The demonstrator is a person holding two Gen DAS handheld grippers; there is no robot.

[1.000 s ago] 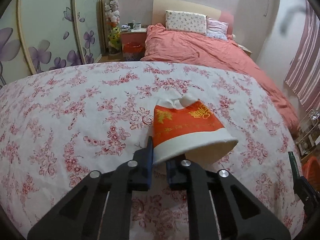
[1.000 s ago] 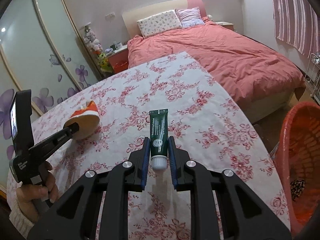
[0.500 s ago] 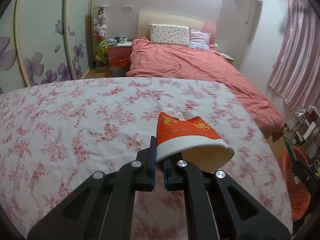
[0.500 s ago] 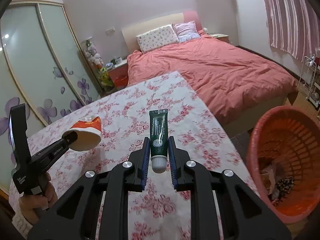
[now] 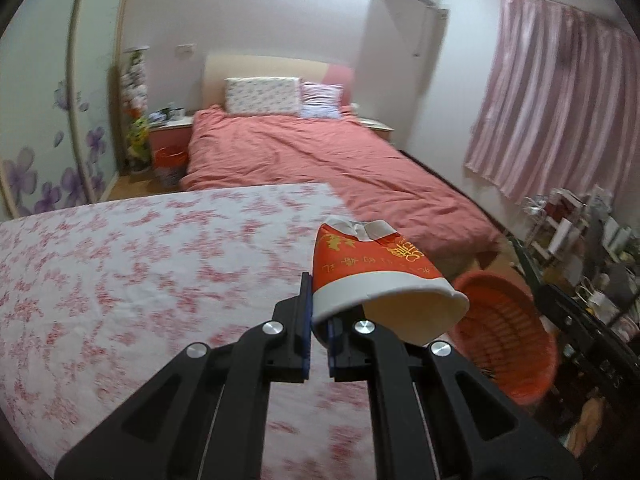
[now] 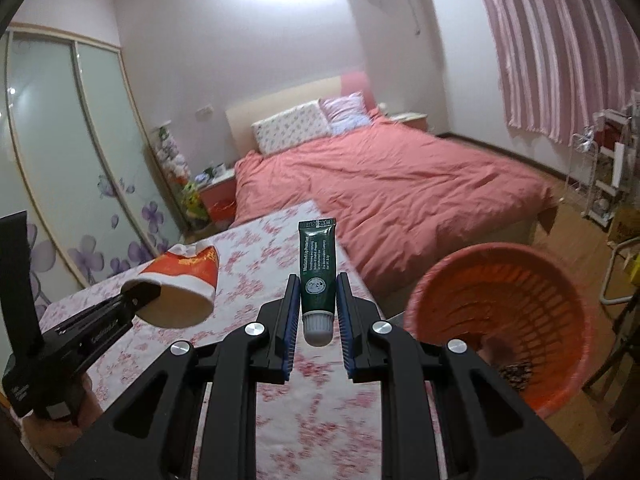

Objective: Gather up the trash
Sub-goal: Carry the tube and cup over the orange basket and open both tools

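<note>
While both loads ride clear of the flowered tabletop [image 5: 132, 264]: carried up and across toward the table's right edge since a second ago. Orange basket [image 6: 516, 308], then only a sliver at frame edge in the right wrist view, now fully open to it, low beside the table's right corner; some dark scraps at its bottom. Reads as transport nearly done, drop next.

Left gripper [image 5: 318, 334]: pressed nearly together, pinching rim wall of crushed red paper cup [image 5: 372, 264], mouth toward camera, one finger inside. Cup in air above table edge, basket [image 5: 504, 340] just beyond and lower right.

Right gripper [image 6: 318, 320]: clamped on green tube [image 6: 317, 264] near its white cap, crimped end forward. Tube over the table edge, basket to its right and below; not yet over the opening.
</note>
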